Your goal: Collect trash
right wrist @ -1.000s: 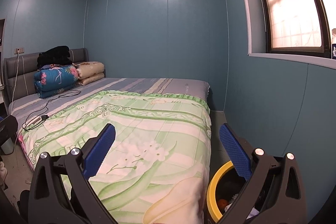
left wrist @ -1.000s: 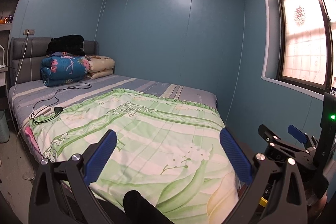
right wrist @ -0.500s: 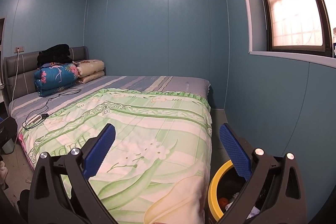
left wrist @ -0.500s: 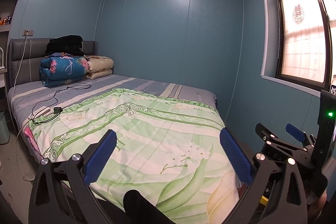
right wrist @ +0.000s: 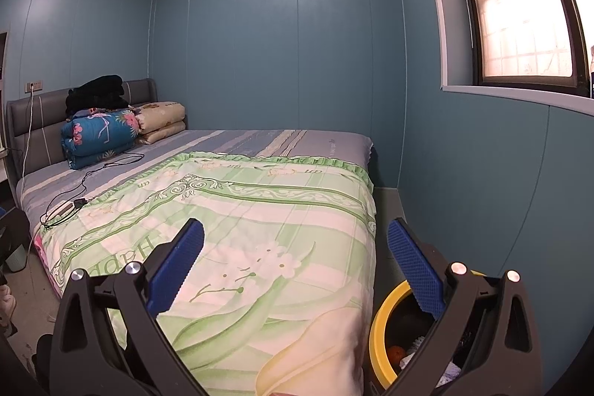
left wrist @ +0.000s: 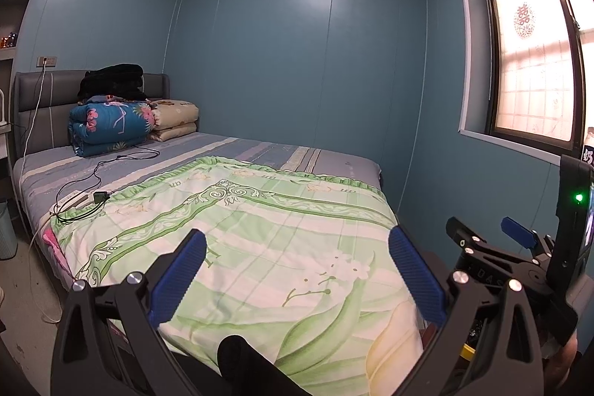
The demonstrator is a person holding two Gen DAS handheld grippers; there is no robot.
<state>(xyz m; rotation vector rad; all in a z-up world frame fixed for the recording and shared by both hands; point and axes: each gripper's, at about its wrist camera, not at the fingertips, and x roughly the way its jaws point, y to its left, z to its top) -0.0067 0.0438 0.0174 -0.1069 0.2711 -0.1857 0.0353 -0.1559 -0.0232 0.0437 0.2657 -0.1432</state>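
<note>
A yellow-rimmed trash bin (right wrist: 382, 318) stands on the floor between the bed's foot corner and the right wall; it holds an orange item (right wrist: 396, 354) and pale scraps. My right gripper (right wrist: 296, 268) is open and empty, held above the bed's foot, with its right finger over the bin. My left gripper (left wrist: 297, 275) is open and empty over the green floral quilt (left wrist: 260, 229). The right gripper's body also shows in the left wrist view (left wrist: 516, 270) at the right. No loose trash shows on the bed.
The bed (left wrist: 237, 151) fills the room's middle, with folded bedding (left wrist: 111, 125) and a black garment (left wrist: 111, 82) at the headboard. A charger and black cable (left wrist: 92, 199) lie on its left side. A pale bin (left wrist: 7, 232) stands at the far left. A window (left wrist: 534, 62) is on the right wall.
Both views have shifted slightly; the right gripper has eased a little closer to the bin. Both grippers stay open and empty.
</note>
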